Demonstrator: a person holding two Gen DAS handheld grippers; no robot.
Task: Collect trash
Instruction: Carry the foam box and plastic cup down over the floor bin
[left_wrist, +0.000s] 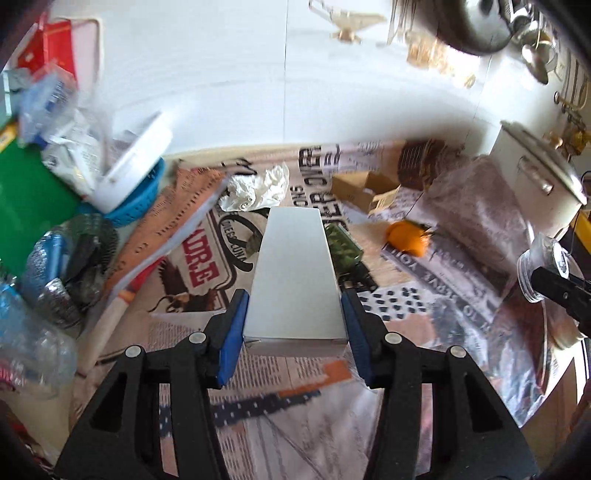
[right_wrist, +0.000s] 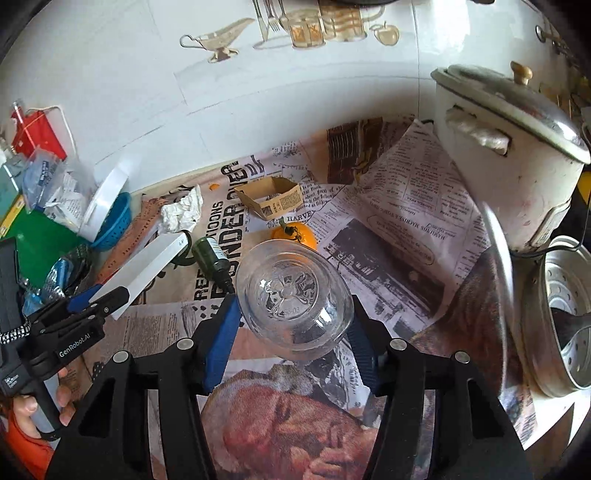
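**Two grippers, two loads**

Above the newspaper-covered table (right_wrist: 406, 229), the left gripper (left_wrist: 295, 314) clamps one long white box (left_wrist: 295, 273) between its blue pads. The right gripper (right_wrist: 291, 321) grips one clear plastic cup (right_wrist: 293, 297). On the papers lie one crumpled tissue (right_wrist: 183, 212), one green bottle (right_wrist: 212, 258), one orange fruit (right_wrist: 295, 234) and one open cardboard box (right_wrist: 271, 203).

Ahead of my left claw (left_wrist: 293, 317), a crumpled tissue (left_wrist: 255, 188) is lying on the surface (right_wrist: 399, 236); a small bottle (right_wrist: 213, 258) is lying beside the box (left_wrist: 295, 277), with the pot (right_wrist: 509, 147) sitting far right.
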